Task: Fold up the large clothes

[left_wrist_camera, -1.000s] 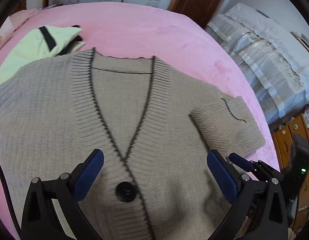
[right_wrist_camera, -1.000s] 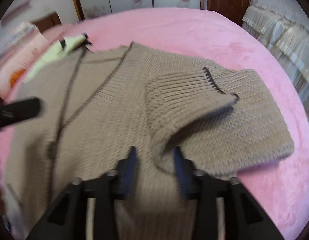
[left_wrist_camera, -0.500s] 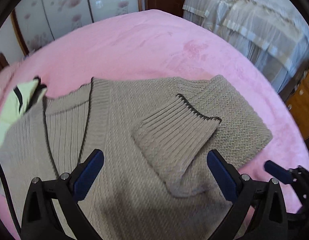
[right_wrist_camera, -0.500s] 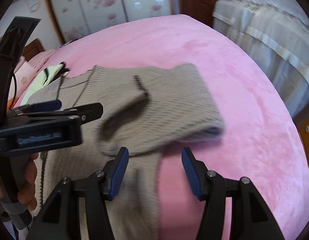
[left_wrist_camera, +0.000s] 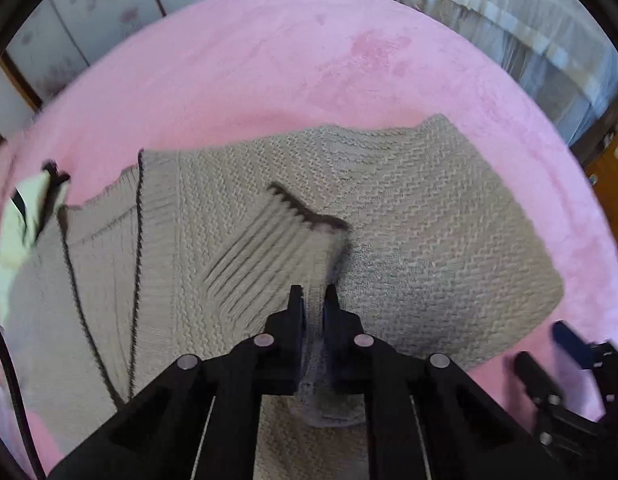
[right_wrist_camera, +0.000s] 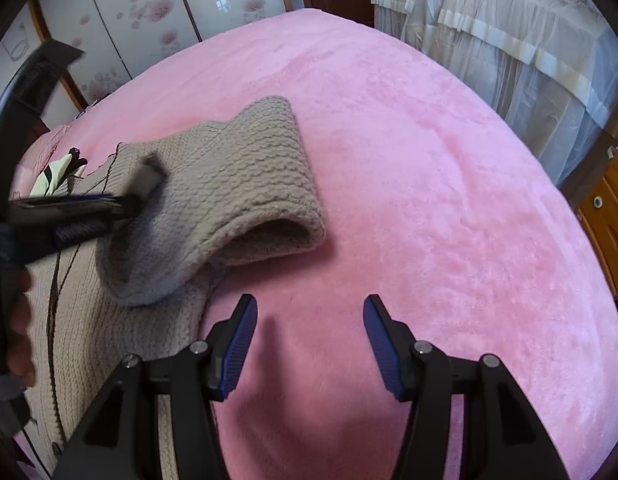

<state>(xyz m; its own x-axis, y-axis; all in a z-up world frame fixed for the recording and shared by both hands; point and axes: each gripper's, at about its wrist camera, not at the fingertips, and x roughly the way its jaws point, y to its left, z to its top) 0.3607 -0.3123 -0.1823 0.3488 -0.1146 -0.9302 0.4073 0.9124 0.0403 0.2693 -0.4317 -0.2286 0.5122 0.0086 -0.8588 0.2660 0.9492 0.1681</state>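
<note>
Cardigan (left_wrist_camera: 409, 216): chunky beige knit, spread on pink bedspread (left_wrist_camera: 309, 60). Judged soft, floppy, fairly heavy for a garment; stretches and sags if lifted by one point. No slip risk, knit catches on pads. Best hold: ribbed cuff or a doubled edge, not a single layer mid-panel.

Left gripper (left_wrist_camera: 312, 300): clenched on sleeve (left_wrist_camera: 277, 248) at the ribbed end, fabric pinched between both fingers, cuff lifted slightly off the body panel and lying across chest area.

Right gripper (right_wrist_camera: 309, 336): released, fingers wide apart, nothing between them. Positioned over bare bedspread, just beside cardigan's side edge; folded sleeve bulge ahead and to its left, apart from fingers.

Pale green garment (left_wrist_camera: 17, 232) beyond collar, not involved.
</note>
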